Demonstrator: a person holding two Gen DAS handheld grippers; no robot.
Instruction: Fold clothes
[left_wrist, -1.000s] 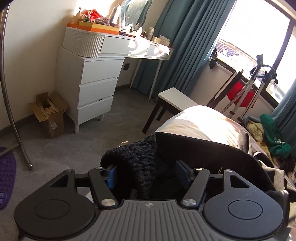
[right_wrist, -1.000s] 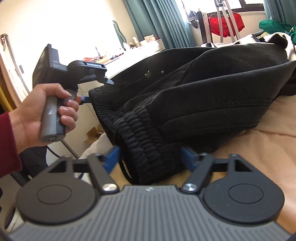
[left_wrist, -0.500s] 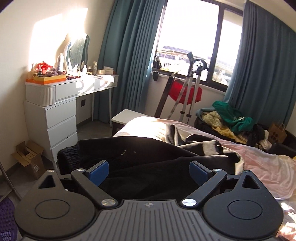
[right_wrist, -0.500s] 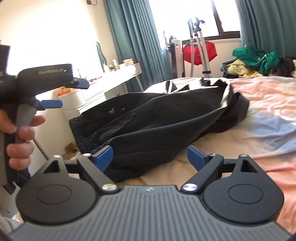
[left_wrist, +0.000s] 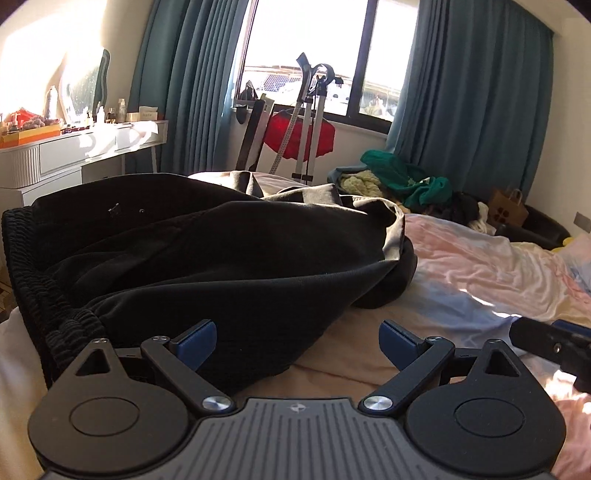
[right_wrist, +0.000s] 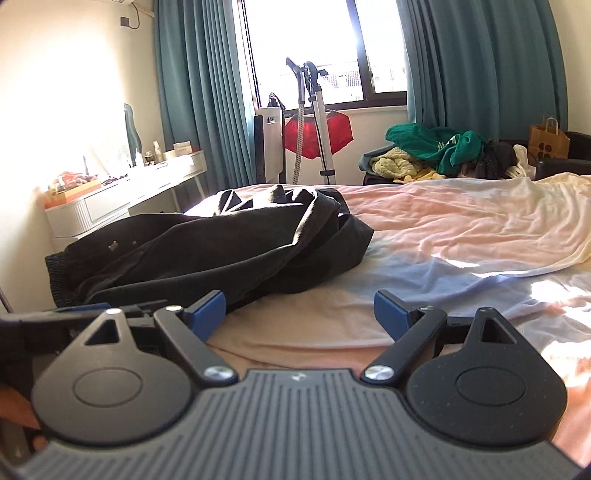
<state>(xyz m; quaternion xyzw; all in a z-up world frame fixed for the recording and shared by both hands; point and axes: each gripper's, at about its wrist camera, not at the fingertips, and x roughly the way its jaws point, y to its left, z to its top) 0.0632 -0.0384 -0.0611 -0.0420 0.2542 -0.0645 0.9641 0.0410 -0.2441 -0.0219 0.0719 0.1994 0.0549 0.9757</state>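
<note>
Black trousers (left_wrist: 207, 266) with a ribbed elastic waistband (left_wrist: 33, 280) lie crumpled on the left side of the bed (left_wrist: 480, 273). My left gripper (left_wrist: 297, 341) is open just short of their near edge, with nothing between its fingers. In the right wrist view the trousers (right_wrist: 221, 251) lie ahead and to the left. My right gripper (right_wrist: 299, 312) hangs open over the bare pink sheet (right_wrist: 443, 236), holding nothing. Each gripper shows at the edge of the other's view: the right gripper (left_wrist: 554, 343) and the left gripper (right_wrist: 74, 317).
A pile of clothes with a green top (right_wrist: 436, 147) sits beyond the bed's far side, next to a paper bag (right_wrist: 548, 138). A garment steamer stand (right_wrist: 314, 122) with a red item stands by the window. A white dressing table (left_wrist: 74, 155) is at the left.
Both grippers have let go of the waistband and opened. They have drawn back, and the trousers now lie on the bed.
</note>
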